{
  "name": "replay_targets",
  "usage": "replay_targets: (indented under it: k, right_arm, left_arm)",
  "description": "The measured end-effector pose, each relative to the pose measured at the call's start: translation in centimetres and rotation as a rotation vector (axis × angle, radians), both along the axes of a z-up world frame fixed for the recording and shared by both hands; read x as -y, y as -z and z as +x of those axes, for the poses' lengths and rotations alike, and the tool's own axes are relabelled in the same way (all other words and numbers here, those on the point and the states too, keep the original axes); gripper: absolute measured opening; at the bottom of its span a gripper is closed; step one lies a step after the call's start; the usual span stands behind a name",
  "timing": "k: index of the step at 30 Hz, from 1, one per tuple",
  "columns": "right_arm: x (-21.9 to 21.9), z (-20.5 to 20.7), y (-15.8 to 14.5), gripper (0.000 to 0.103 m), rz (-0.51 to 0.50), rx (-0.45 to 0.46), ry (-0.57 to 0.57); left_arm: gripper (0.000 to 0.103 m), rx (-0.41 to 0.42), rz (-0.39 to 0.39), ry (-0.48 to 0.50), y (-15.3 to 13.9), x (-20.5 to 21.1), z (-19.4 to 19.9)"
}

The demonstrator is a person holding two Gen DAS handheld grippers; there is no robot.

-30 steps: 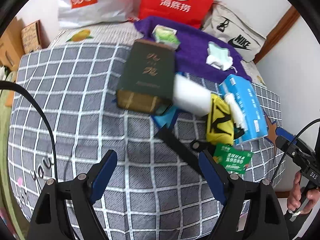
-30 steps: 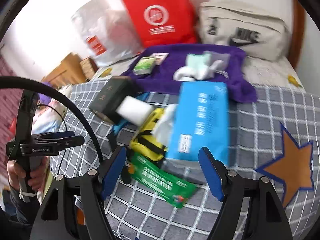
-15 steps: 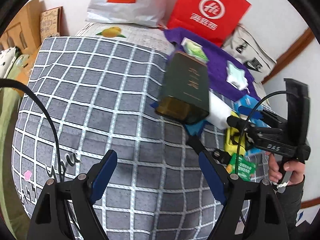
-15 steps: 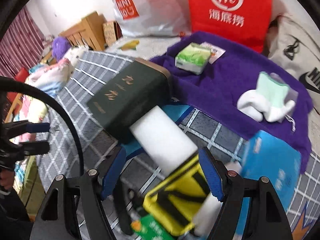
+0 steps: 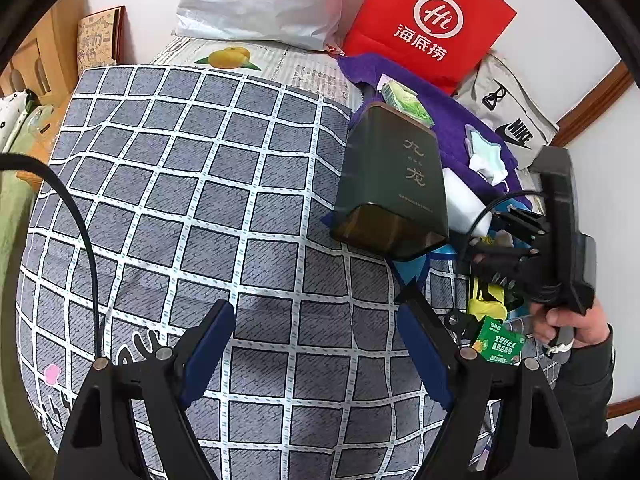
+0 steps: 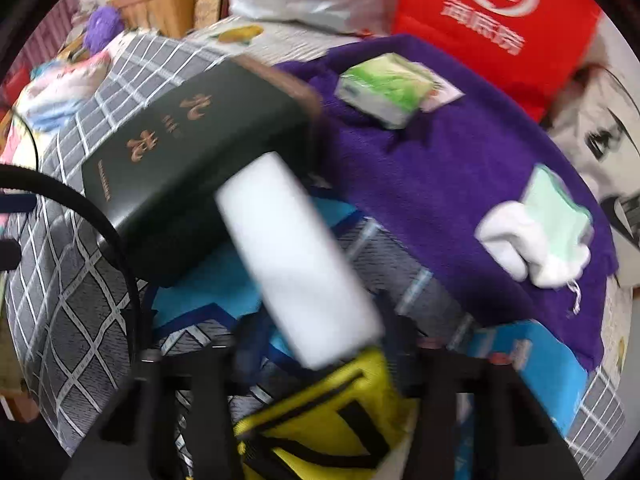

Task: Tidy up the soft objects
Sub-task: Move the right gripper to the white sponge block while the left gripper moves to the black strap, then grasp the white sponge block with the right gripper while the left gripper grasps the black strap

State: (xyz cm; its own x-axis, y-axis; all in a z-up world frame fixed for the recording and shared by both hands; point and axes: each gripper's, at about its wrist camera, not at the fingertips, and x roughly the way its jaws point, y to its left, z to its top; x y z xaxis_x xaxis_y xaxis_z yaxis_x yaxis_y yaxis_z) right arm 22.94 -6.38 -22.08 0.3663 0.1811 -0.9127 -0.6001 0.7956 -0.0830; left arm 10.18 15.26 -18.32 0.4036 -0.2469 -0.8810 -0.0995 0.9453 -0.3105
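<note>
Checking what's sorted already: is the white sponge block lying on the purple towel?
No, the white sponge block leans on the dark green box, beside the purple towel.

A bed (image 5: 208,208) under a grey quilt with white grid lines carries the clutter. A purple towel (image 6: 432,152), a dark green box (image 5: 394,184), a blue tissue pack (image 6: 548,368) and a yellow pouch (image 6: 332,420) lie on it; two shopping bags and a grey bag rest at its far end.

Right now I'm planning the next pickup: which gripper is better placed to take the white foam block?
Right. The right gripper has just been closing with the white foam block between its jaws; the left gripper hangs open over checked quilt.
</note>
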Motion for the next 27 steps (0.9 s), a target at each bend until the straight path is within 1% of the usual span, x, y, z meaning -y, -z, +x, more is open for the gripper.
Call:
replay_targets:
  k: [3, 8, 12, 16, 20, 22, 27]
  right_arm:
    - [2.3, 0.2, -1.2, 0.039, 0.157, -0.066, 0.035]
    - [3.3, -1.2, -3.0, 0.039, 0.21, -0.037, 0.052]
    - [4.1, -3.4, -5.8, 0.039, 0.279, 0.003, 0.069]
    - [6.4, -6.1, -8.5, 0.039, 0.317, 0.058, 0.117]
    - [9.4, -8.7, -10.0, 0.039, 0.329, 0.102, 0.17]
    - [11.0, -10.1, -10.2, 0.039, 0.335, 0.11, 0.202]
    - [14.8, -12.9, -10.0, 0.039, 0.33, 0.124, 0.279]
  left_arm:
    - [0.083, -0.004, 0.0, 0.014, 0.2, 0.4, 0.1]
    - [0.083, -0.02, 0.009, 0.036, 0.4, 1.4, 0.0]
    - [0.083, -0.026, 0.001, 0.055, 0.4, 2.5, -0.1]
    - [0.083, -0.052, 0.009, 0.104, 1.2, 4.9, 0.0]
    - [0.083, -0.097, 0.043, 0.139, 2.6, 7.7, 0.1]
    - [0.083, -0.115, 0.06, 0.165, 3.1, 9.3, 0.0]
    - [0.083, -0.137, 0.139, 0.205, 3.7, 12.9, -0.3]
